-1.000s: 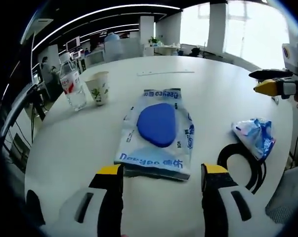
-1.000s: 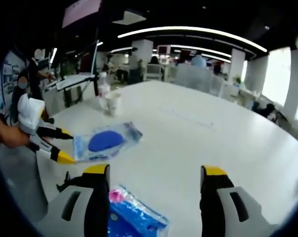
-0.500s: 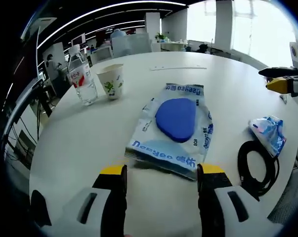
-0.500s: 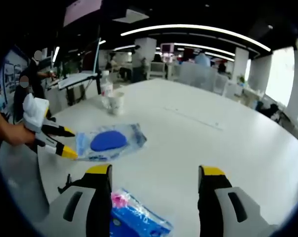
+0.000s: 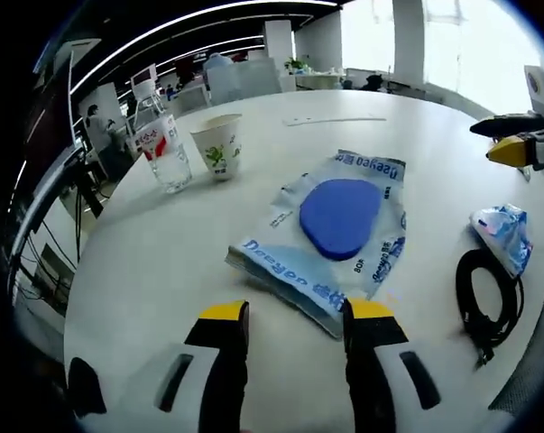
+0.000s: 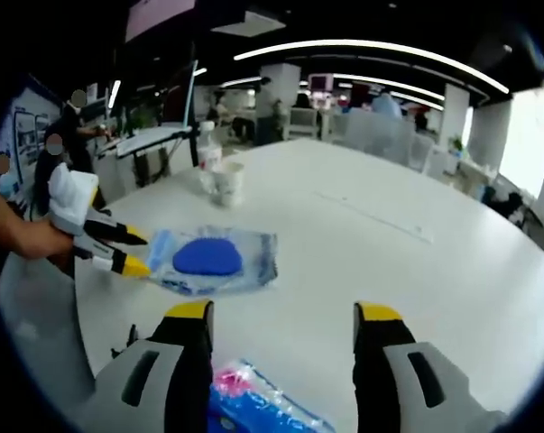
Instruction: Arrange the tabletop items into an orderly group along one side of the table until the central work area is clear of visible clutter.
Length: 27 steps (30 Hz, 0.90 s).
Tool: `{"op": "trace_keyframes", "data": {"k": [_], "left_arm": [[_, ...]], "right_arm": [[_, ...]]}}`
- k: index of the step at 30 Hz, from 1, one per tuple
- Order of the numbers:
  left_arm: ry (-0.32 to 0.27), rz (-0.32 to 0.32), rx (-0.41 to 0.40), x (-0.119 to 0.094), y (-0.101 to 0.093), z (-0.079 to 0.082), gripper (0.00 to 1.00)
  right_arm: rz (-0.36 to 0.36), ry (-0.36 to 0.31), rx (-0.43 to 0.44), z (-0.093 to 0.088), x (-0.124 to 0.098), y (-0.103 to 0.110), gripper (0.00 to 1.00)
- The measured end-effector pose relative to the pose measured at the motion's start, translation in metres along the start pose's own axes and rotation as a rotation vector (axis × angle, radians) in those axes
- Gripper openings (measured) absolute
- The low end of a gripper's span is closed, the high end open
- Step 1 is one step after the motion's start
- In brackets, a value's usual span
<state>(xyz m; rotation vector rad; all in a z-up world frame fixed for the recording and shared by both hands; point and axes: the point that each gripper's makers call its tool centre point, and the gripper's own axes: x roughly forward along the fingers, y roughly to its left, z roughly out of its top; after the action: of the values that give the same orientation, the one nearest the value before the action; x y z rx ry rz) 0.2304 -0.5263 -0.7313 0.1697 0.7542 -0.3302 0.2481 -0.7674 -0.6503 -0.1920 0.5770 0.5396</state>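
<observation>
Left claw sits low over the white round tabletop, jaws spread with a gap between the yellow tips, gripping nothing. Its tips are right at the near edge of the clear plastic pouch with the blue pad inside; can't tell if they touch it. In the right gripper view the same claw comes in from the left, held by a person's hand, tips at the pouch's left end.

Pouch lies flat, roughly mid-tabletop, blue print along its borders.

Behind it, toward the far-left edge in the left gripper view: a clear water bottle with a red label and a paper cup with green print, both upright, just beside each other, apart from the pouch. Right gripper view has them too, bottle behind cup.

Right of the pouch in the left gripper view: coiled black cable and a small crumpled blue-white packet touching or just beside it.

Right claw is released, jaws wide, nothing between them; the blue-pink packet lies just below and between its jaws. It also shows at the right edge of the left gripper view, above the tabletop, jaws apart.

A thin pale strip lies far across the tabletop.
</observation>
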Motion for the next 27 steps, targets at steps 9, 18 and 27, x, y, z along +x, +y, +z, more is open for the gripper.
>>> {"op": "trace_keyframes", "data": {"k": [9,18,27], "left_arm": [[0.006,-0.025,-0.046,0.006,-0.002,0.001,0.29],[0.021,-0.073,-0.016,0.009,-0.006,0.000,0.19],[0.029,-0.174,0.049,0.012,-0.009,0.001,0.07]], "right_arm": [[0.045,0.016,-0.001,0.003,0.015,0.010,0.48],[0.077,0.047,-0.011,0.002,0.029,0.017,0.41],[0.093,0.068,0.006,0.000,0.042,0.021,0.38]]}}
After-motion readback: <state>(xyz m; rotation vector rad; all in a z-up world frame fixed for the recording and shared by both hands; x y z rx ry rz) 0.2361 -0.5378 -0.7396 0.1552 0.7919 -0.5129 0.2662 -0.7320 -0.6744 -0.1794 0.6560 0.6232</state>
